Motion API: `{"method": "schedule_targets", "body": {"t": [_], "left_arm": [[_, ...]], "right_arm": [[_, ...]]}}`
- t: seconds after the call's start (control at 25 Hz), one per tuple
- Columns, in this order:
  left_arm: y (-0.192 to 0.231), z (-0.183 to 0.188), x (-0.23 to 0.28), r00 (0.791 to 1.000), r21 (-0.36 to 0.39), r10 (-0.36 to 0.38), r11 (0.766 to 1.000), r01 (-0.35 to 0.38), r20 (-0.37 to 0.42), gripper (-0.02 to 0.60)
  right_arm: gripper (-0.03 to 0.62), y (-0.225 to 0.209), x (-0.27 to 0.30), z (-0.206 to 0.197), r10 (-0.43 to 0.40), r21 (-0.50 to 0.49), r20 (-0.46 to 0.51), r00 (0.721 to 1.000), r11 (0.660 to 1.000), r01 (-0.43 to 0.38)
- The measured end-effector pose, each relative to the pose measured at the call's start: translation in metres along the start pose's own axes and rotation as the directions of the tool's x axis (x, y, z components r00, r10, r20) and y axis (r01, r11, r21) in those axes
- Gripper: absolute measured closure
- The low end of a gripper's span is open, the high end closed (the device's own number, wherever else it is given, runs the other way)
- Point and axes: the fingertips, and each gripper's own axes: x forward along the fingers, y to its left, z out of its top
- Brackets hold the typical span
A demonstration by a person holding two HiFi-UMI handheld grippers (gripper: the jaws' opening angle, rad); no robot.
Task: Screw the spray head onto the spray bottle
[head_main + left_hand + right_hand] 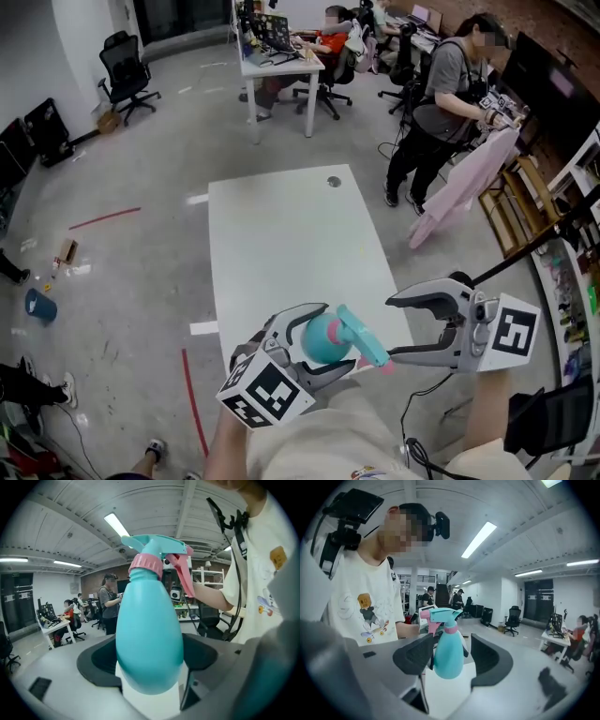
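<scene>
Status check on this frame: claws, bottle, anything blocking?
Left claw shut on spray bottle. Right claw open, empty, next to the spray head. Spray head sits on the bottle's neck. Nothing in the way.

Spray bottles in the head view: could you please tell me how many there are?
1. The spray bottle is clamped in the left gripper, low in the view. The cluttered far desks could hide others.

Turquoise-and-pink spray bottle (322, 341), white table (281, 234), grey floor (141, 281).
Its body and spray head (362, 343) are turquoise; collar (146, 565) and trigger (184, 576) pink. The left gripper (336, 337) and right gripper (391, 328) are pale grey with black pads (415, 656), each carrying a cube (511, 335) of black-and-white square markers. Red tape lines (103, 218) mark the floor.
</scene>
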Motion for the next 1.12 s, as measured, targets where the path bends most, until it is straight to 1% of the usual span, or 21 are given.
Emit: {"method": "schedule_targets", "body": {"t": [0.12, 0.2, 0.32, 0.44, 0.48, 0.56, 0.6, 0.68, 0.84, 1.0, 1.12], "left_arm": [[-0.02, 0.004, 0.007, 0.997, 0.027, -0.077, 0.997, 0.076, 0.01, 0.176], [-0.032, 0.002, 0.011, 0.992, 0.041, -0.124, 0.992, 0.124, 0.001, 0.176], [-0.046, -0.002, 0.013, 0.982, 0.059, -0.187, 0.98, 0.188, -0.015, 0.176], [-0.055, -0.007, 0.014, 0.973, 0.069, -0.227, 0.971, 0.229, -0.036, 0.176], [-0.056, -0.007, 0.014, 0.972, 0.066, -0.232, 0.97, 0.234, -0.04, 0.176], [-0.056, -0.007, 0.014, 0.971, 0.058, -0.238, 0.969, 0.24, -0.041, 0.176], [-0.056, -0.006, 0.014, 0.97, 0.058, -0.241, 0.968, 0.243, -0.042, 0.176], [-0.059, -0.007, 0.014, 0.968, 0.062, -0.247, 0.966, 0.25, -0.051, 0.176], [-0.06, -0.007, 0.014, 0.967, 0.063, -0.245, 0.967, 0.249, -0.066, 0.176], [-0.055, -0.013, 0.016, 0.973, 0.096, -0.19, 0.974, 0.203, -0.129, 0.176], [-0.049, -0.015, 0.016, 0.978, 0.114, -0.139, 0.981, 0.157, -0.153, 0.176]], "right_arm": [[0.344, 0.012, 0.009, -0.001, 0.069, -0.029, 0.039, 0.997, 0.997, -0.068], [0.344, 0.02, 0.012, 0.0, 0.116, -0.039, 0.069, 0.991, 0.993, -0.113], [0.344, 0.032, 0.017, 0.0, 0.189, -0.049, 0.081, 0.979, 0.981, -0.186], [0.35, 0.036, 0.024, -0.001, 0.212, -0.052, 0.074, 0.974, 0.977, -0.209], [0.372, 0.036, 0.025, -0.001, 0.211, -0.052, 0.076, 0.975, 0.977, -0.207], [0.447, 0.037, 0.026, 0.001, 0.215, -0.053, 0.091, 0.973, 0.976, -0.21], [0.46, 0.039, 0.025, 0.002, 0.22, -0.053, 0.095, 0.971, 0.975, -0.215], [0.459, 0.042, 0.025, 0.001, 0.229, -0.047, 0.094, 0.969, 0.973, -0.225], [0.459, 0.042, 0.026, 0.002, 0.216, -0.042, 0.094, 0.972, 0.976, -0.213], [0.459, 0.043, 0.029, 0.0, 0.202, -0.04, 0.048, 0.978, 0.979, -0.2], [0.461, 0.041, 0.03, -0.002, 0.178, -0.031, 0.005, 0.984, 0.983, -0.178]]}}
